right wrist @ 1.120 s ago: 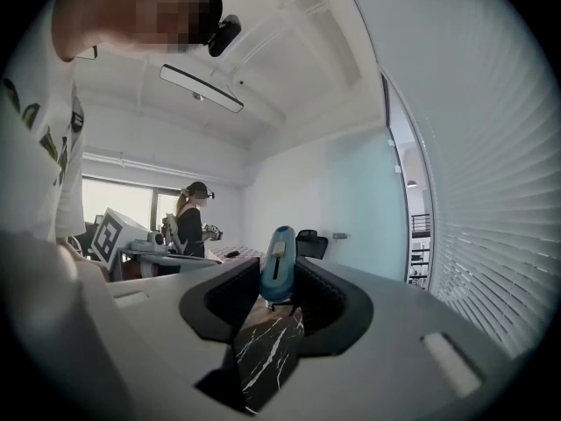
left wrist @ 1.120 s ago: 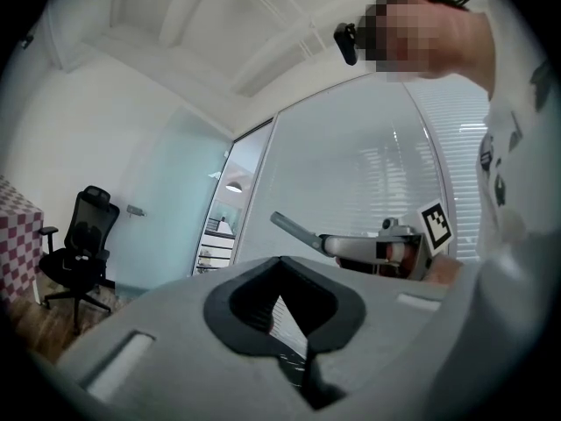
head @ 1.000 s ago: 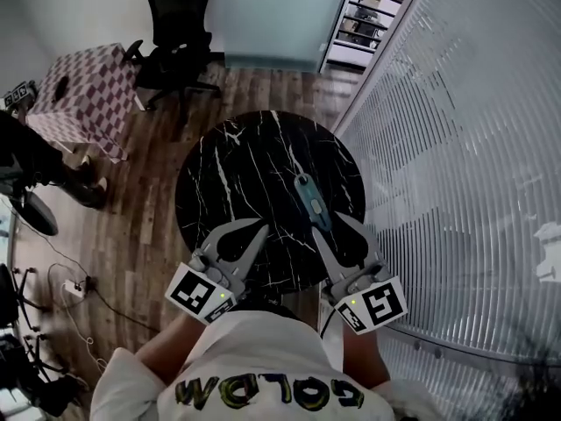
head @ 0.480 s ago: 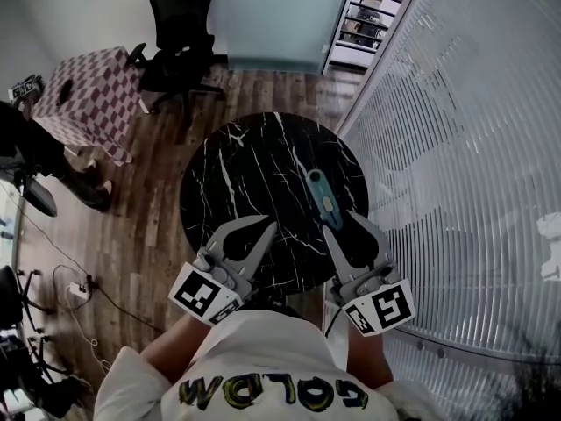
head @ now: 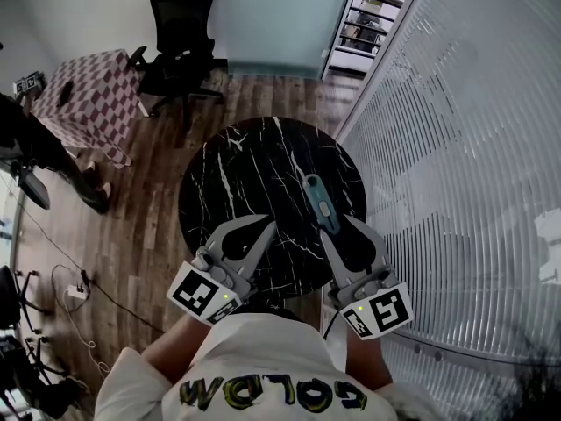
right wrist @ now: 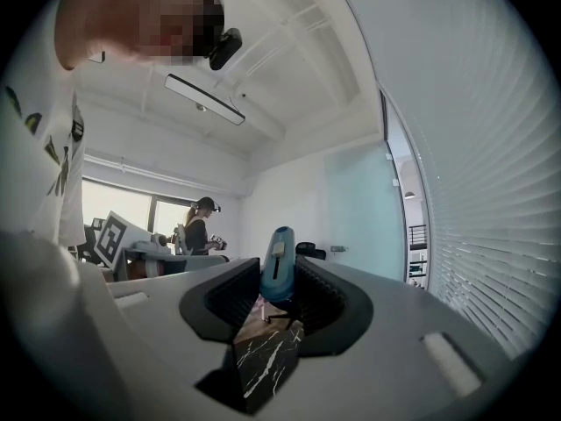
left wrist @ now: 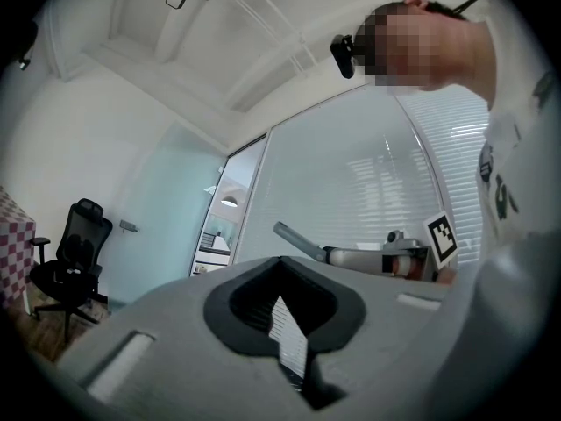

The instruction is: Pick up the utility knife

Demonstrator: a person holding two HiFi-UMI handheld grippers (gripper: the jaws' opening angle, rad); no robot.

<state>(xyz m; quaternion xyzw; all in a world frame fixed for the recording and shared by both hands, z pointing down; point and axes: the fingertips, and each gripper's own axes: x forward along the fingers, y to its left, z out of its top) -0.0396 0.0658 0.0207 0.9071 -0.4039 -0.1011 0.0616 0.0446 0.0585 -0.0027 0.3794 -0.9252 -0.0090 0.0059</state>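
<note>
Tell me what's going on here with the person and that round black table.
A person stands over the black marble table with a tool in each hand. The right tool is closed on a blue utility knife, which appears lifted clear of the table and points away from them. The left tool is held beside it, shut and empty.

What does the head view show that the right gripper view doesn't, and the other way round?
Only the head view shows the wooden floor, the checkered table and the blinds seen from above.

Only the right gripper view shows the ceiling, its long lamp and a bright window.

Both show the blue utility knife gripped between the fingers of the right gripper, the black marble table beneath it, and the black office chair.
</note>
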